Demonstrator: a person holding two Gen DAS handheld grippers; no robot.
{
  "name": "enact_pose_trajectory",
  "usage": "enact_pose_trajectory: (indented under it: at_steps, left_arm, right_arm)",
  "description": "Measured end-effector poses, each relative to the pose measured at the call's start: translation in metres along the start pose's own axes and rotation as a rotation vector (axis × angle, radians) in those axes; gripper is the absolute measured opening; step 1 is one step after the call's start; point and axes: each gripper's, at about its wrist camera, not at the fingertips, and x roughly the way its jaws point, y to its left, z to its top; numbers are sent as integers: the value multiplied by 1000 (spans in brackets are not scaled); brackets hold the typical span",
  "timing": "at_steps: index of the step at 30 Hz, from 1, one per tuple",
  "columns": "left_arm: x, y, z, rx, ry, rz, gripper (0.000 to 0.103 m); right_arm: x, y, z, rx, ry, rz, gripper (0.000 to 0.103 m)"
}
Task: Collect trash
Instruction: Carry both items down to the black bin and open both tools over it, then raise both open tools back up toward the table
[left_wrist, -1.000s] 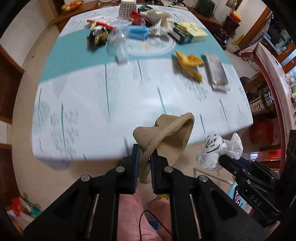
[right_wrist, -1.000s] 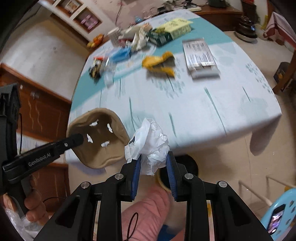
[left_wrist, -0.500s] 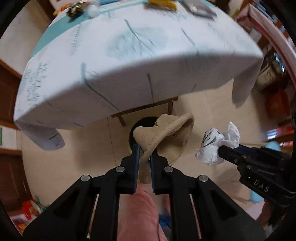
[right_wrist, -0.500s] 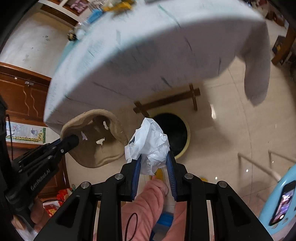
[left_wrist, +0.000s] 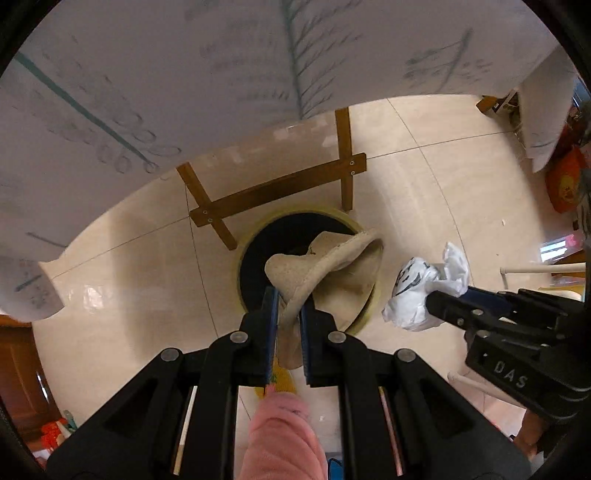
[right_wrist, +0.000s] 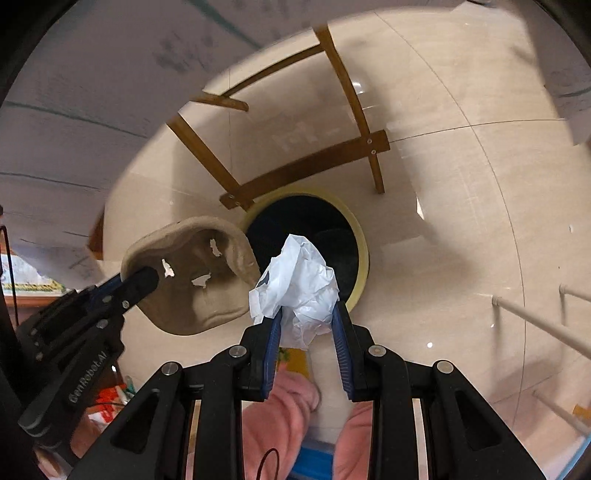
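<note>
Both tools point steeply down at the tiled floor (left_wrist: 424, 192), in front of the table whose cloth (left_wrist: 184, 74) hangs across the top of each view.

The left tool (left_wrist: 289, 306) is clamped on the edge of a tan moulded-pulp tray (left_wrist: 332, 269); its 2 blue-lined fingers pinch the thin rim with almost no gap between them. In the right wrist view the tray (right_wrist: 199, 291) shows its hollow side, with 3 small white scraps stuck inside, and the left tool (right_wrist: 142, 278) grips it at its left edge. The tray hangs partly over the mouth of a round bin (left_wrist: 295, 225) with a pale yellow rim and a dark inside, which stands on the floor just in front of the table's wooden cross-brace (left_wrist: 277, 192).

The right tool (right_wrist: 306, 325) is closed on a crumpled white plastic bag (right_wrist: 299, 284), which bulges out above its fingers. In that view the bag lies in line with the bin's opening (right_wrist: 328, 218); in the left wrist view the bag (left_wrist: 424, 291), with dark print on it, sits just right of the bin's rim, held by the right tool (left_wrist: 434, 299).

Pink sleeves (right_wrist: 280, 413) show below the tools. A white rack's bars (right_wrist: 535, 321) stand on the floor at the right.
</note>
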Motion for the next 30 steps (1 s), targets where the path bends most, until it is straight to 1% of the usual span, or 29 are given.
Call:
enact_pose_trajectory:
  at_steps: [3, 4, 6, 7, 8, 9, 10, 12, 16, 18, 20, 25, 28, 30]
  left_arm:
    - [19, 8, 2, -2, -2, -23, 11]
    - [22, 12, 1, 0, -2, -29, 14]
    - [32, 17, 2, 15, -12, -30, 26]
    - [34, 21, 8, 20, -16, -32, 37]
    - [37, 22, 7, 26, -27, -29, 47]
    - [38, 25, 12, 29, -34, -27, 50]
    - [39, 29, 15, 30, -39, -28, 52]
    - [45, 33, 18, 25, -34, -37, 52]
    - [53, 42, 21, 1, -17, -27, 52]
    - [49, 45, 21, -2, -21, -23, 52]
    - [42, 48, 19, 0, -25, -23, 52]
    - [9, 51, 16, 12, -40, -27, 52]
    - [-19, 55, 17, 8, -47, -31, 52]
    - [-41, 59, 19, -2, -57, -33, 52]
  right_arm:
    - [29, 0, 11, -10, 5, -2, 27]
    - [38, 1, 17, -15, 4, -5, 27]
    - [53, 5, 26, -22, 6, -12, 28]
    - [60, 6, 32, -25, 7, -12, 30]
    - [68, 9, 36, -30, 3, -11, 34]
    - [71, 12, 39, -34, -6, -16, 39]
    - [74, 14, 45, -39, -17, -22, 40]
    - [79, 19, 50, -49, -30, -23, 48]
    - [81, 27, 55, -64, -43, -14, 50]
    - [81, 29, 55, -58, -43, -10, 50]
    - [72, 29, 51, -50, -48, -2, 52]
    - [46, 36, 44, -41, -72, -21, 53]
    - [25, 41, 41, -19, -83, -13, 54]
    - [6, 45, 40, -3, -92, -2, 66]
